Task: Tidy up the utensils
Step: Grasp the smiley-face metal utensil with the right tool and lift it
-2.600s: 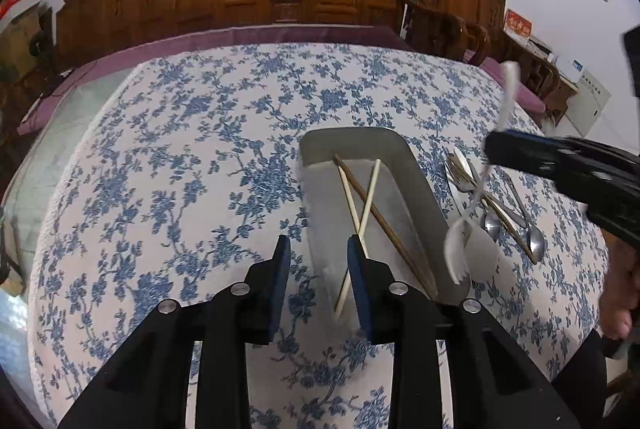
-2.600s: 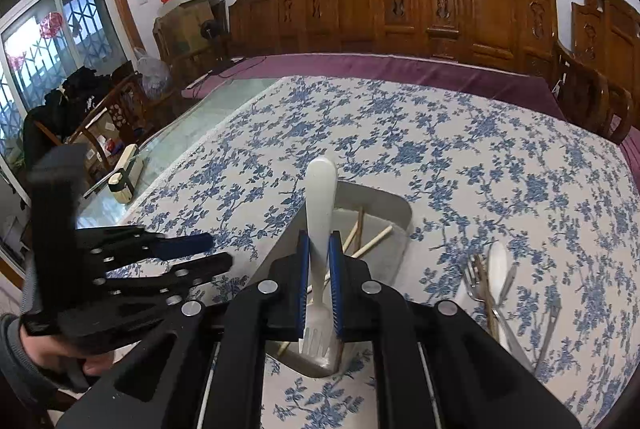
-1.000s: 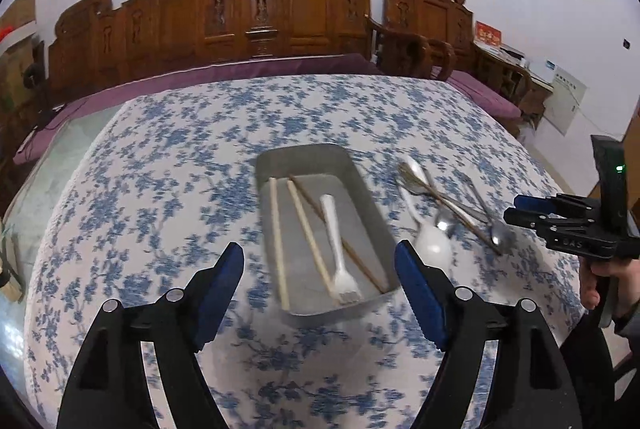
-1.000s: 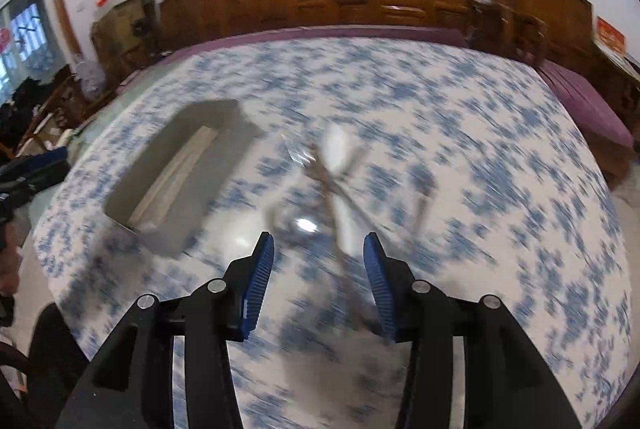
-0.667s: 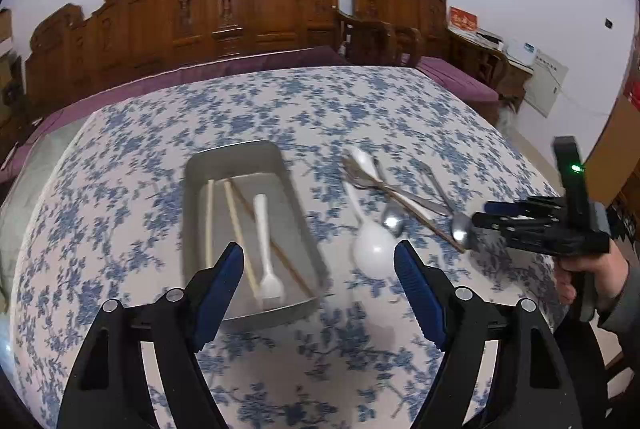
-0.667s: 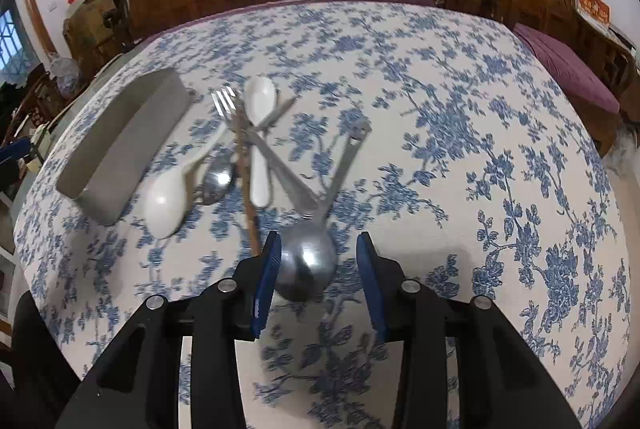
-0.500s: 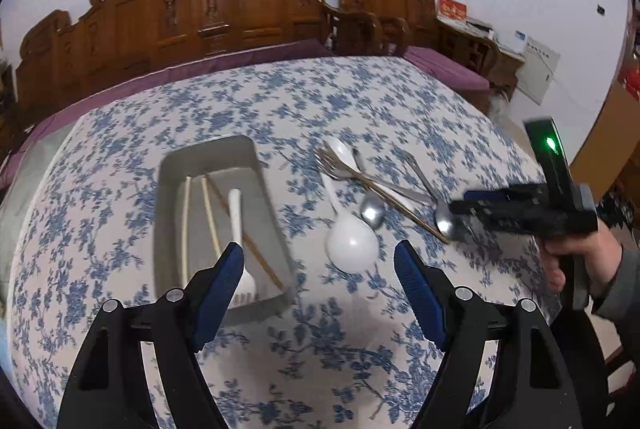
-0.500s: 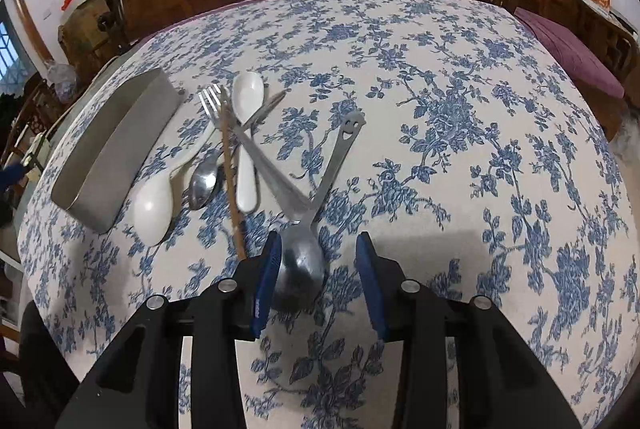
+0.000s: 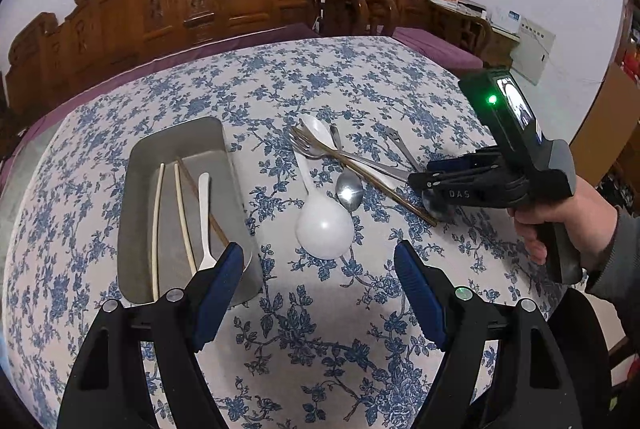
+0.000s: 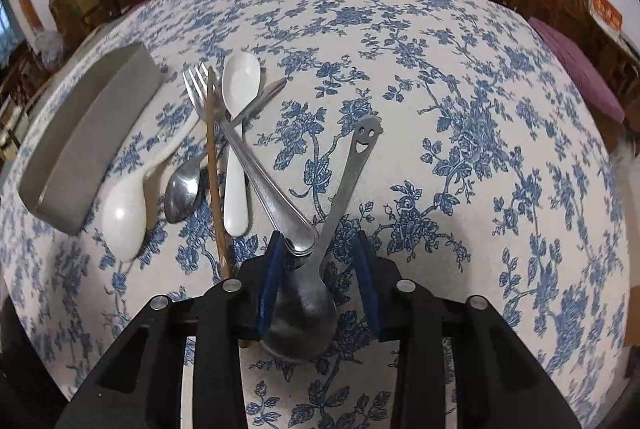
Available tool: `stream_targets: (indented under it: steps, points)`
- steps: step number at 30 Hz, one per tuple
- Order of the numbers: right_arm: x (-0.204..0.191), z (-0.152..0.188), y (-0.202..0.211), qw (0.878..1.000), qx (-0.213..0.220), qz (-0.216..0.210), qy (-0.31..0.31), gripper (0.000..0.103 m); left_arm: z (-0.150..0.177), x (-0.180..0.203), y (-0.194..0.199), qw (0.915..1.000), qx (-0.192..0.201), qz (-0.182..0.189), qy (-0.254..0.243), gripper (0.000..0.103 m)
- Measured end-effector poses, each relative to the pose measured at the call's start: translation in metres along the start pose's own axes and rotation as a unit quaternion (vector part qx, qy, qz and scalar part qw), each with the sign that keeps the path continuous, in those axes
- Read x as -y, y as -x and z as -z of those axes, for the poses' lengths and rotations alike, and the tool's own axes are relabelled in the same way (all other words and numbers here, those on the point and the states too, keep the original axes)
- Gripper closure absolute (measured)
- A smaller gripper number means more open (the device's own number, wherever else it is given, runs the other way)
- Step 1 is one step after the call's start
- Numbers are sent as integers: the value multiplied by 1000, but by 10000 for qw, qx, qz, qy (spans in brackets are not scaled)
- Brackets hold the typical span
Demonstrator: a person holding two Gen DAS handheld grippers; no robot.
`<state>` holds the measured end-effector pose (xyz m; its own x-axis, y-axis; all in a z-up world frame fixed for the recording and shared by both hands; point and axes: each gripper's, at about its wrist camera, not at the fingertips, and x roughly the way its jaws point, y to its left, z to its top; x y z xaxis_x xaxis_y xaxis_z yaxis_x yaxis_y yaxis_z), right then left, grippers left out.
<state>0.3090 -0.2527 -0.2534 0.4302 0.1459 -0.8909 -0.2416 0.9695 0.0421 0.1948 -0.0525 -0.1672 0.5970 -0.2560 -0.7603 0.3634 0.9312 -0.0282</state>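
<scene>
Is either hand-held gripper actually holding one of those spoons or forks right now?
No. The right hand-held gripper straddles the smiley-handled metal spoon at its neck, fingers apart. The left hand-held gripper hangs wide open over the tablecloth.

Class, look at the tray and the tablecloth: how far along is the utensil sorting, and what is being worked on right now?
Done: the grey tray holds chopsticks and a white fork. In hand: the open right gripper straddles the smiley-handled metal spoon, not yet gripped. Left: the white ladle, white spoon, metal forks, small metal spoon and brown chopstick lie on the cloth. The left gripper hovers open.
</scene>
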Motion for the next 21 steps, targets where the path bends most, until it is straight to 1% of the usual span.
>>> stream_targets:
  steps: [2, 5, 10, 15, 16, 17, 18, 19, 20, 21]
  points:
    - [-1, 0, 0, 9998, -101, 158, 101, 68, 0, 1, -1, 10000, -11, -4, -8, 29]
    - [5, 1, 1, 9994, -182, 298, 29, 68, -1, 4, -3, 10000, -23, -8, -32, 29]
    - [23, 1, 2, 9988, -229, 393, -178, 68, -5, 6, -9, 10000, -41, -14, -36, 29]
    - [26, 2, 2, 9990, -201, 357, -186, 69, -11, 9, -18, 9999, -97, -23, -36, 29]
    - [26, 2, 2, 9991, -197, 340, -160, 71, -13, 9, -20, 9999, -103, -25, -48, 29]
    - [27, 2, 2, 9992, -195, 329, -147, 76, -15, 10, -23, 9999, -113, -31, -56, 29]
    - [28, 3, 3, 9992, -203, 326, -130, 81, -18, 11, -26, 9999, -124, -46, -72, 29]
    - [29, 3, 3, 9991, -220, 345, -95, 90, -21, 12, -28, 9999, -135, -59, -81, 29]
    - [28, 4, 4, 9991, -233, 343, -37, 94, -23, 13, -30, 9998, -152, -65, -87, 29]
    - [29, 5, 5, 9991, -245, 337, 13, 94, -26, 14, -34, 9998, -186, -72, -92, 29]
